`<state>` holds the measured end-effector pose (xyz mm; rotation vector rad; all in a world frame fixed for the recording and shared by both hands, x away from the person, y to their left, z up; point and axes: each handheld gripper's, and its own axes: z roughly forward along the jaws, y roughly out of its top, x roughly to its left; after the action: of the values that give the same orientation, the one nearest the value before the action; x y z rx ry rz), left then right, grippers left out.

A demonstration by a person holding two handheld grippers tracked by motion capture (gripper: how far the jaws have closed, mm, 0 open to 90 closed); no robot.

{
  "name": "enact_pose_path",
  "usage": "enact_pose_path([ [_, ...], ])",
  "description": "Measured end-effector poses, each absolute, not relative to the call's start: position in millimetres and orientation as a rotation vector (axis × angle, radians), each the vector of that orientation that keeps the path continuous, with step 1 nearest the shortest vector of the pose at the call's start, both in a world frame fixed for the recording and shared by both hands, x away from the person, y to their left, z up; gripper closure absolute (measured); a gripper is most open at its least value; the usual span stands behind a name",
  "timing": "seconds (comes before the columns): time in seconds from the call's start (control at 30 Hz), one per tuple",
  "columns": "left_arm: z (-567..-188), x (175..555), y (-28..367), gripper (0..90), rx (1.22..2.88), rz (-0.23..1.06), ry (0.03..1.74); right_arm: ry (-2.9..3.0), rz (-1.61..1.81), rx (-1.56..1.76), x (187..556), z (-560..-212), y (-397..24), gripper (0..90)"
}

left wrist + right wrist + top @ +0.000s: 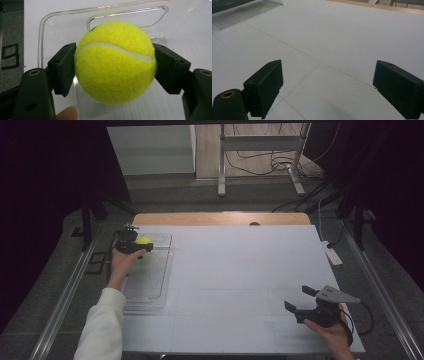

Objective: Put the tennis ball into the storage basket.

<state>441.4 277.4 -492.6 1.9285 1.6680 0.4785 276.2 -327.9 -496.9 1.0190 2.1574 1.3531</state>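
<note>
The left gripper [141,245] has the tennis ball [144,240] squeezed between its two black pads, one pad pressed against each flank of the ball, the jaws drawn in as far as the ball lets them. In the left gripper view the tennis ball [115,62] bulges out well above and below the pads, its white seam curving across from one pad [62,67] to the other, and a fingertip [68,113] peeks in just below the near jaw. Behind the ball, straight ahead of the jaws, lies the clear plastic tray [45,32], its rounded rim and a slot-shaped handle cut-out visible past the top of the ball (whether the ball touches the tray floor or hangs just above it, I cannot tell). From the high view the ball sits over the far end of the clear plastic tray [150,285], which lies along the left side of the white table sheet [240,270], with the left hand [121,262] and a white sleeve [102,325] trailing back from the gripper. Over on the other side, the right gripper [301,299] is held in the right hand [332,332] low over the white sheet, well apart from the ball, its jaws spread wide with nothing between them. In the right gripper view the two pads [265,86] stand far apart, bare white sheet [332,50] and its thin ruled lines in the gap, and a corner of the tray [242,11] lies far ahead and off to the side of the left-hand pad.
</note>
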Motion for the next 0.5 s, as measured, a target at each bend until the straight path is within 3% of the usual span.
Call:
enact_pose_path([
  [0.5, -500.2, 446.1, 270.3, 26.8, 2.001, 0.493, 1.681, 2.156, 1.355, 1.015, 276.3, -496.6, -328.1, 9.6],
])
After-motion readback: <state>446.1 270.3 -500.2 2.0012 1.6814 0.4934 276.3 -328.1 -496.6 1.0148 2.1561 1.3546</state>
